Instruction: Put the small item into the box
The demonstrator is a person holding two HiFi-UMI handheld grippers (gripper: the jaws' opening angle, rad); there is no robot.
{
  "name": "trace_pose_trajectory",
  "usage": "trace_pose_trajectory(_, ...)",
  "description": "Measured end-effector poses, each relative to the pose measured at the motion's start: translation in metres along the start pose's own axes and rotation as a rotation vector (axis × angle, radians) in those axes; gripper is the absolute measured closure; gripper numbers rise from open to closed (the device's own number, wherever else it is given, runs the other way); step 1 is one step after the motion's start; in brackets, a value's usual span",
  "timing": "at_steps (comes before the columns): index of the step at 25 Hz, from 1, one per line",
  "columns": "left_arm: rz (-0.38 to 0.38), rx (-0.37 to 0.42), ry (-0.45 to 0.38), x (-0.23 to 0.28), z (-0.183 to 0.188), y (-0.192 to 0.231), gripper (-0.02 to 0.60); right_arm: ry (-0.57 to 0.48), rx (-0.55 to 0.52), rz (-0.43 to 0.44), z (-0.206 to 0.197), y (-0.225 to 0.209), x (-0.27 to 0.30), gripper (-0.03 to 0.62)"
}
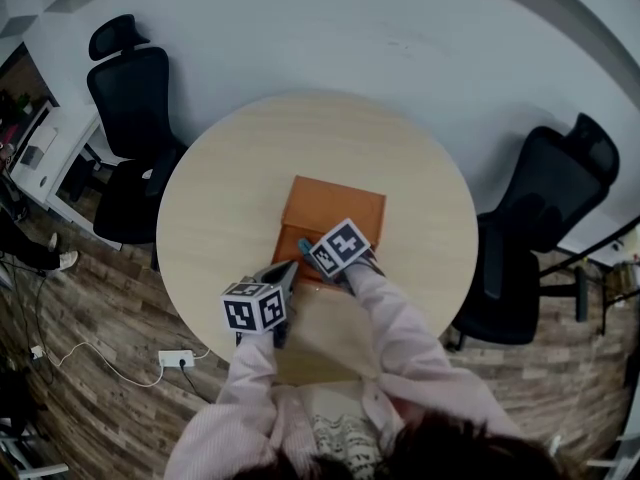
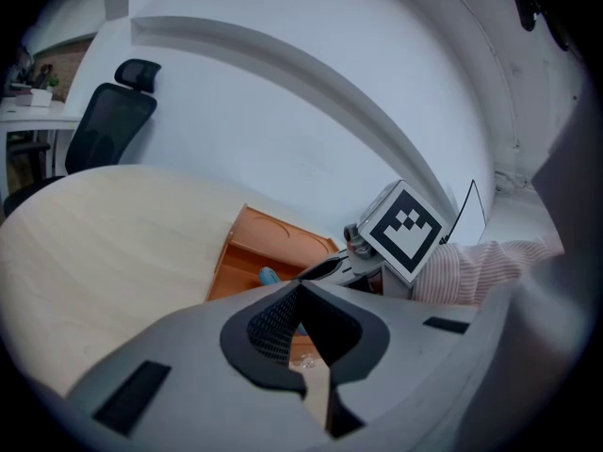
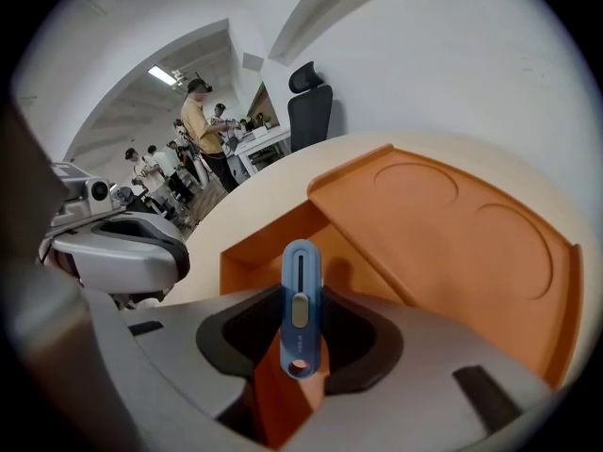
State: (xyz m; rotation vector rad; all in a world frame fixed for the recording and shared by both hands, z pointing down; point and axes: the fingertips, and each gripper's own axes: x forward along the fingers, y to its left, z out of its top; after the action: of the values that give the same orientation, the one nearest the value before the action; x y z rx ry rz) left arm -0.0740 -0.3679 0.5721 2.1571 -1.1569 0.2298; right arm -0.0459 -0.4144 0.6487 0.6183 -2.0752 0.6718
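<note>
Box: orange box is being kept at mid table; lid w/ two round recesses is being left over the far part, and the near part is being left open.
Box contents: in the right gripper view, only orange walls & floor are being shown in the open part.
Item: blue small item is being held upright over the open part, slider side facing the camera. Whether its far tip is touching the box floor can't be told.
R gripper: right gripper is being kept clamped on the blue small item, pads pressing on its lower end; it is being pointed steeply down at the box's near edge.
L gripper: left gripper is being held just beside the right one, at the box's near-left corner and angled slightly down. Its jaws are being kept together at the tips w/ nothing between them. Contact w/ the box can't be told.
Arms: both are being extended fwd over the table's near rim, in pink striped sleeves.
Surroundings: black office chairs are being left at both sides of the table.
</note>
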Motion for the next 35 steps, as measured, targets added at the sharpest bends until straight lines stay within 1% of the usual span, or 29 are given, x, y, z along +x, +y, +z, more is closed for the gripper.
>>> trace_pose_trajectory(10,0.009,-0.003,0.0,-0.003,0.0,0.003,0.568,0.085,0.008,-0.051,-0.012,-0.008,0.014,0.453)
trace_pose_trajectory(15,0.009,-0.004,0.001,-0.004,0.0,0.003,0.568,0.126,-0.01,-0.086,-0.016,-0.012,0.017,0.451)
trace_pose_trajectory(26,0.009,-0.007,0.002,-0.006,-0.002,0.006,0.568,0.148,0.004,-0.106,-0.02,-0.015,0.022,0.448)
trace_pose_trajectory(35,0.006,-0.007,0.001,-0.008,-0.002,0.006,0.568,0.136,0.021,-0.118,-0.02,-0.014,0.022,0.435)
